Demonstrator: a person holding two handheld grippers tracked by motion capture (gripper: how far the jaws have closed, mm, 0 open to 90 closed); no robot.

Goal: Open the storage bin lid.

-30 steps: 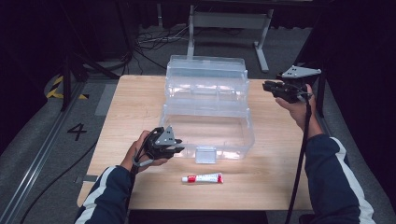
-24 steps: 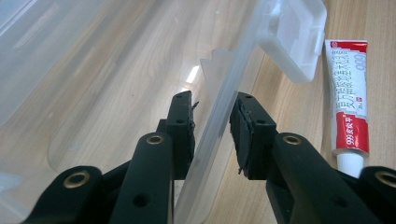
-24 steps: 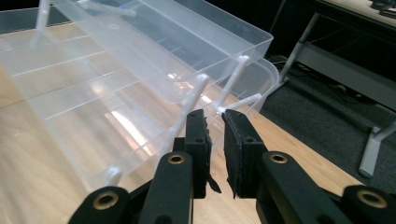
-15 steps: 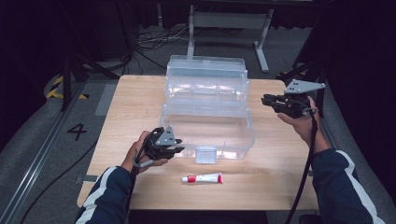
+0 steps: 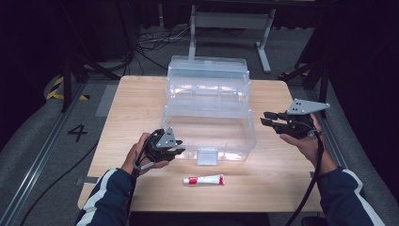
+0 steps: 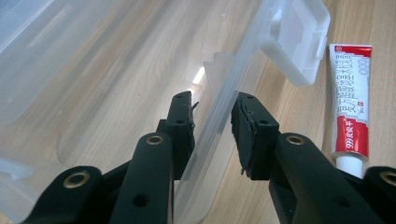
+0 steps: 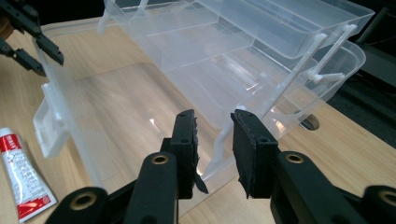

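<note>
A clear plastic box [image 5: 209,134] stands open in the middle of the wooden table, its upper trays [image 5: 207,77] swung back and raised. My left gripper [image 5: 178,151] is at the box's front left corner, and its jaws [image 6: 212,126] press the front wall [image 6: 243,70] from both sides. A red and white tube [image 5: 203,179] lies in front of the box, also seen as the tube [image 6: 351,93] beside the box's latch [image 6: 294,42]. My right gripper [image 5: 267,117] hovers off the box's right side, open [image 7: 213,140], with nothing between its pads.
The table [image 5: 141,108] has bare wood left and right of the box. A white tray arm [image 7: 289,74] slants up on the box's right end. Cables and a metal stand [image 5: 230,28] lie on the floor behind the table.
My right gripper has come down and toward the near side, from the box's back right corner to beside its right end. The left gripper and the box have stayed put.
</note>
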